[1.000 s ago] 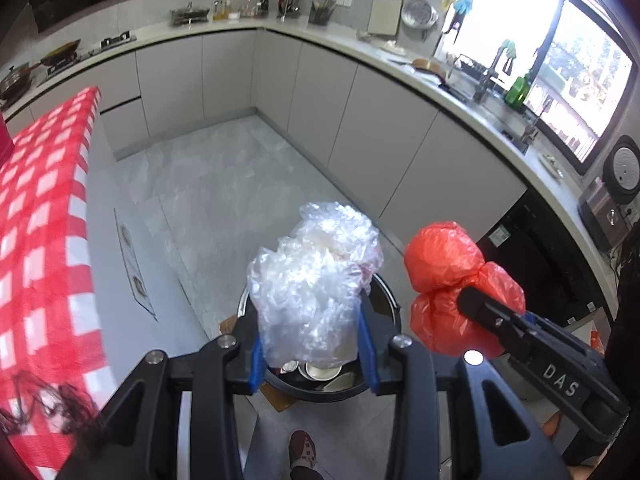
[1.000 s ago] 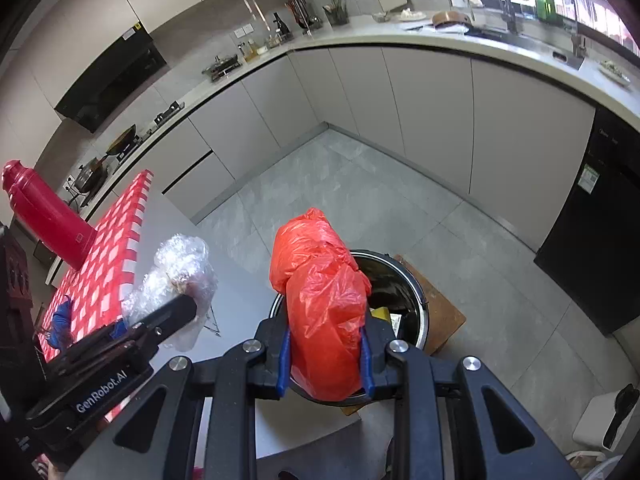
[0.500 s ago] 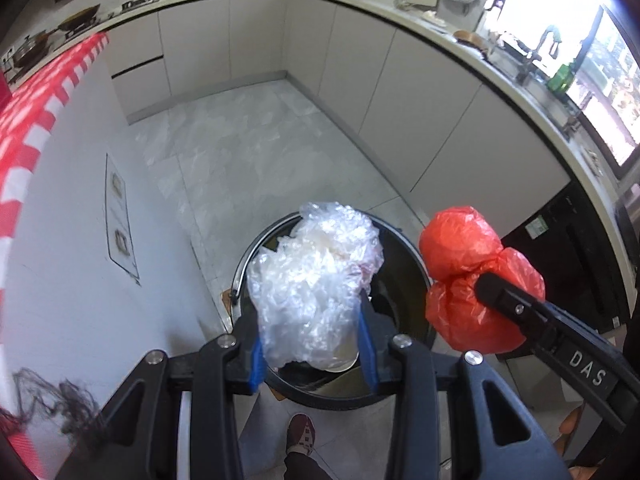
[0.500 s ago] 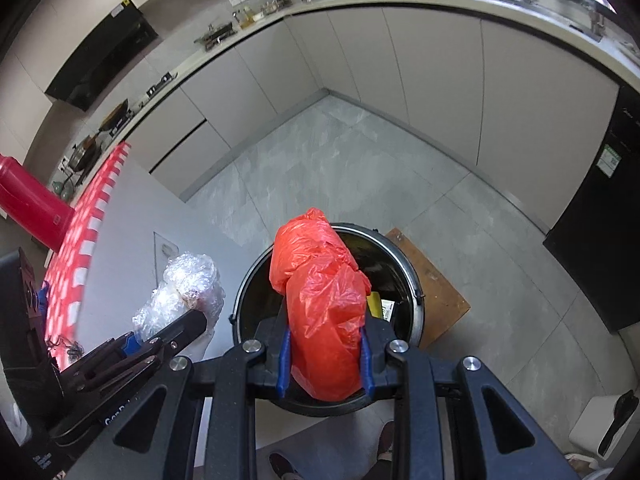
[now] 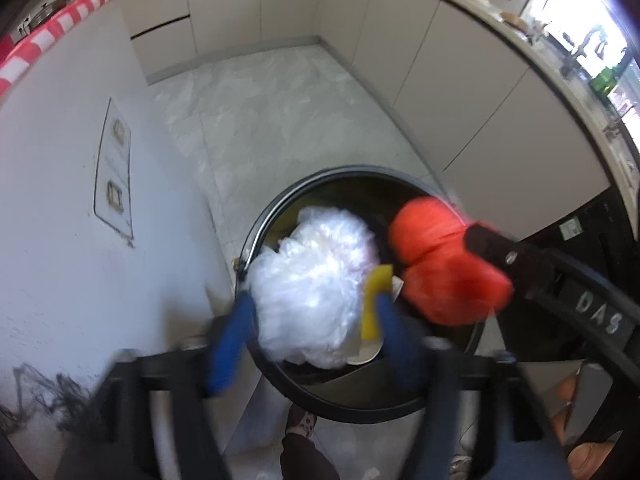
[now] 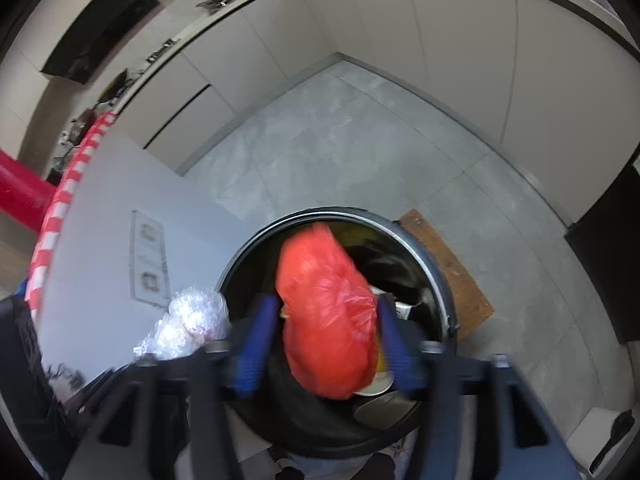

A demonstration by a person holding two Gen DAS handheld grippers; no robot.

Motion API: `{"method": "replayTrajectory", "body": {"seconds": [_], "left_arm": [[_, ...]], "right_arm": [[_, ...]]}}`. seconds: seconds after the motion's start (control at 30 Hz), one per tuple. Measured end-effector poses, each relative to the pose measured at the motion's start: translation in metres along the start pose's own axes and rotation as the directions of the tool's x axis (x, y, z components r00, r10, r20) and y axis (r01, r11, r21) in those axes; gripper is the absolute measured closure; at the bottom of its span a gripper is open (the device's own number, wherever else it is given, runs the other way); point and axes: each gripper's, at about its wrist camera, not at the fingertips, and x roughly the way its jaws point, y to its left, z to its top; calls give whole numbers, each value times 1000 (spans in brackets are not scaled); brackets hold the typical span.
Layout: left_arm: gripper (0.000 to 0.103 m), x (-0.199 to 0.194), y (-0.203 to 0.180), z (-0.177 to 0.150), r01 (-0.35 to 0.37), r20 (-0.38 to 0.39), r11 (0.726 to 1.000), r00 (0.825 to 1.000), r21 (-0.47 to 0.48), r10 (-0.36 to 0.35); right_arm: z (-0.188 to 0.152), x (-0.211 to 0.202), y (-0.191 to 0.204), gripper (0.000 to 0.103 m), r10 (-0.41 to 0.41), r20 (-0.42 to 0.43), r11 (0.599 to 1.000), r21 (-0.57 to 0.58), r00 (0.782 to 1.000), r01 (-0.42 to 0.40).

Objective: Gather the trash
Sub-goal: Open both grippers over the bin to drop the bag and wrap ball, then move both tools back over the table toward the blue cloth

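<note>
Over the black bin (image 5: 360, 404), both loads are at the point of release. Left gripper (image 5: 312, 320): jaws opening, blue pads parting from the clear plastic bundle (image 5: 316, 284), which sits between them above the bin mouth. Right gripper (image 6: 326, 340): jaws likewise opening around the red bag (image 6: 328, 320), directly over the bin. Assessment: collection and carry complete; neither item has yet settled inside among the yellow scraps and discs.
</note>
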Motion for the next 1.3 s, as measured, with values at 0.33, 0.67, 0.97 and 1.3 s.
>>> {"method": "replayTrajectory", "body": {"seconds": [0.33, 0.67, 0.97, 1.3], "left_arm": [[26, -28, 4, 5, 14, 66, 1000, 998, -16, -13], [26, -82, 5, 3, 75, 121, 997, 990, 21, -77], [26, -146, 27, -1, 141, 194, 989, 970, 52, -148], [26, -189, 94, -15, 94, 261, 996, 961, 5, -92]], "right_arm": [[3, -41, 1, 40, -43, 92, 999, 3, 995, 43], [-13, -90, 20, 40, -80, 133, 997, 16, 988, 78], [-30, -148, 65, 40, -70, 212, 998, 14, 975, 68], [-55, -170, 141, 40, 0, 251, 999, -52, 968, 14]]}}
